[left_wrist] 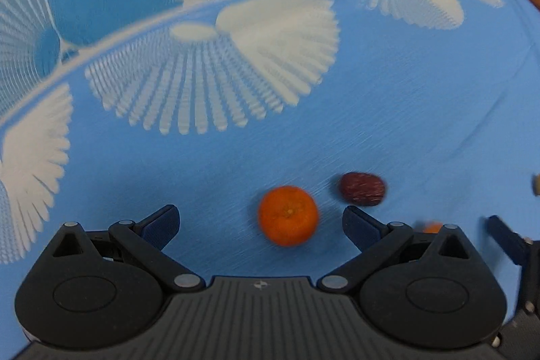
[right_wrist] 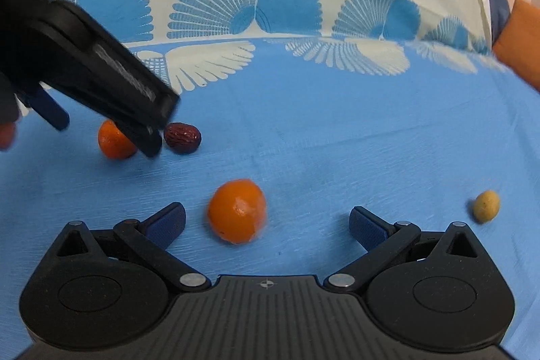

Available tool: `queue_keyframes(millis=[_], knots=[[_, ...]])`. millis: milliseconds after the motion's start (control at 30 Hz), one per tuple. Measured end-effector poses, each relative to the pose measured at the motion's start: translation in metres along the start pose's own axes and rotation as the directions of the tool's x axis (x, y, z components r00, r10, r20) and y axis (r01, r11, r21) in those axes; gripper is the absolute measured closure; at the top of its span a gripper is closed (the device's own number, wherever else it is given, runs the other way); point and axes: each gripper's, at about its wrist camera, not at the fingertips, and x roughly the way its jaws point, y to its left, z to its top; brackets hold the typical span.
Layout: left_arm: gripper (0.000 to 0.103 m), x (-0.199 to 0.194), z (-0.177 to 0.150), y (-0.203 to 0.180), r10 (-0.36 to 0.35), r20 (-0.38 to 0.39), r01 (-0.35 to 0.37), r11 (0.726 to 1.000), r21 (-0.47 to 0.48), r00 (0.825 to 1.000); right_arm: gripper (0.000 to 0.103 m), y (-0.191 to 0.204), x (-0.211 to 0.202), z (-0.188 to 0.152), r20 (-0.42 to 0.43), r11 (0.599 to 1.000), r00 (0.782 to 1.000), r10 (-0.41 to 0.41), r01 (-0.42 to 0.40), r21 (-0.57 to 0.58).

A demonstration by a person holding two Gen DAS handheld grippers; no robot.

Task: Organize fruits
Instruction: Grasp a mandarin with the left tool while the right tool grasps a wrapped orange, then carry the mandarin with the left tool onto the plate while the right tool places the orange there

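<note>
In the left wrist view my left gripper (left_wrist: 261, 223) is open, and a small orange mandarin (left_wrist: 288, 215) lies on the blue cloth between its fingertips. A dark red date (left_wrist: 362, 188) lies just beyond the right fingertip. In the right wrist view my right gripper (right_wrist: 266, 225) is open around a second mandarin (right_wrist: 237, 210), which lies nearer its left finger. The left gripper's body (right_wrist: 101, 70) shows at upper left of that view, over the first mandarin (right_wrist: 114, 140) and beside the date (right_wrist: 182, 138).
A small yellow fruit (right_wrist: 486, 205) lies to the right. A reddish fruit (right_wrist: 6, 134) is cut off by the left edge. The blue cloth (right_wrist: 337, 130) has white fan patterns. An orange cushion (right_wrist: 521, 39) sits at far right. My right gripper's finger (left_wrist: 506, 240) shows at the left view's right edge.
</note>
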Motion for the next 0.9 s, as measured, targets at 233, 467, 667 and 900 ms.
queue_keyframes(millis=[233, 467, 667, 900], knots=[[0.055, -0.01, -0.003, 0.0, -0.027, 0.037, 0.027, 1.0, 0.01, 0.999, 0.068, 0.006, -0.013, -0.001, 0.014, 0.999, 0.999, 0.045, -0.045, -0.011], [0.066, -0.065, -0.024, 0.002, 0.032, 0.081, -0.03, 0.999, -0.032, 0.996, 0.069, -0.01, -0.023, 0.0, 0.085, 0.999, 0.996, -0.006, 0.002, 0.049], [0.066, -0.151, -0.107, 0.029, 0.089, 0.042, -0.083, 0.99, -0.117, 0.995, 0.069, -0.046, -0.047, 0.004, 0.043, 0.98, 0.994, -0.1, 0.091, 0.177], [0.066, -0.263, -0.231, 0.056, 0.134, 0.031, -0.125, 0.968, -0.218, 0.99, 0.069, -0.033, -0.205, 0.002, 0.201, 0.976, 0.97, 0.139, -0.169, 0.139]])
